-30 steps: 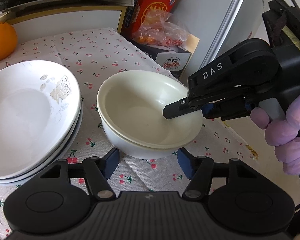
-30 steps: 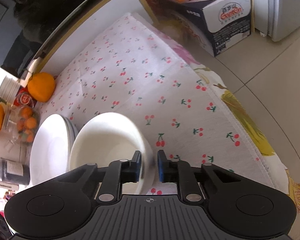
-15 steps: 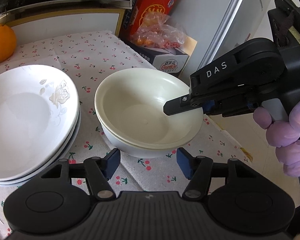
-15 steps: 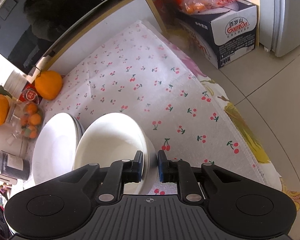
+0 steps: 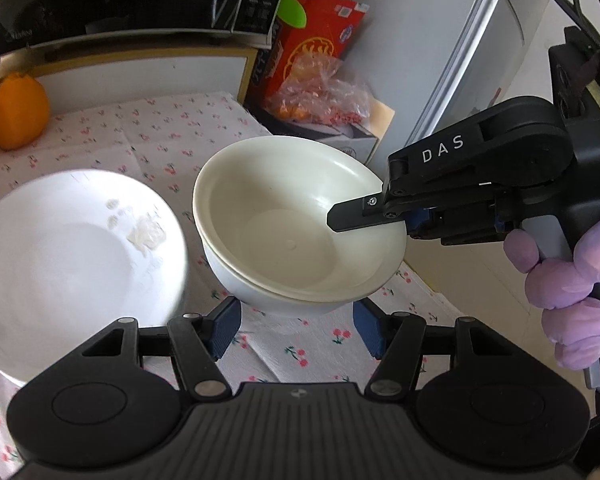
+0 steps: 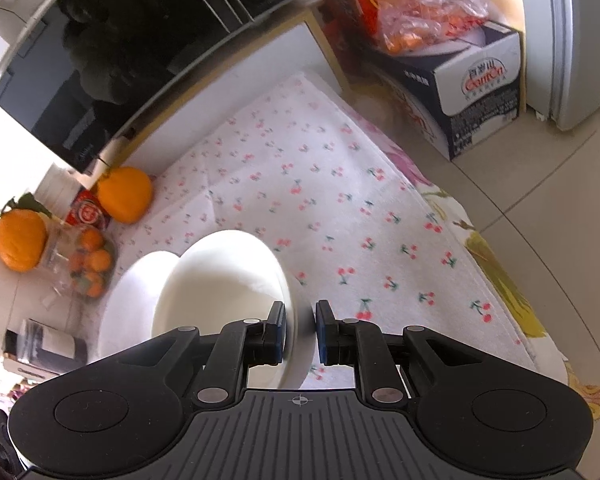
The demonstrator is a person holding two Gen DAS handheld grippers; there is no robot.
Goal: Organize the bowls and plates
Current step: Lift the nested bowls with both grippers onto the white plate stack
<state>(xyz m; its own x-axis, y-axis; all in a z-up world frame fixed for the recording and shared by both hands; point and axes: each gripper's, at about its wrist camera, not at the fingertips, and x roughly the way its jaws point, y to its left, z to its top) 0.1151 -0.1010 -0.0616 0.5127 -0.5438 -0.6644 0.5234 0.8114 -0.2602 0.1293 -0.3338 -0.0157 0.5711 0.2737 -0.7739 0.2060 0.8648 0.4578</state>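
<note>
Two nested bowls (image 5: 296,224), cream inside white, hang tilted just above the cherry-print tablecloth (image 5: 160,136). My right gripper (image 5: 364,220) comes in from the right and is shut on their right rim, one finger inside the cream bowl. In the right wrist view the rim wall sits clamped between the pads of that right gripper (image 6: 300,332). My left gripper (image 5: 296,328) is open under the near side of the bowls, a pad on either side of their base. A stack of white plates (image 5: 72,256) with a pale flower print lies on the left, also seen as the plates (image 6: 128,292).
An orange (image 5: 18,116) sits at the back left below a black microwave (image 5: 120,0). A red box (image 5: 312,40) and a snack bag (image 5: 320,96) rest on a carton (image 6: 480,92) beside the fridge (image 5: 500,40). A jar of small oranges (image 6: 88,264) stands beyond the plates. The table edge (image 6: 500,280) drops to the floor on the right.
The nested bowls have come up off the cloth, held by the right gripper. Both grippers rose together, and more of the microwave now shows.
</note>
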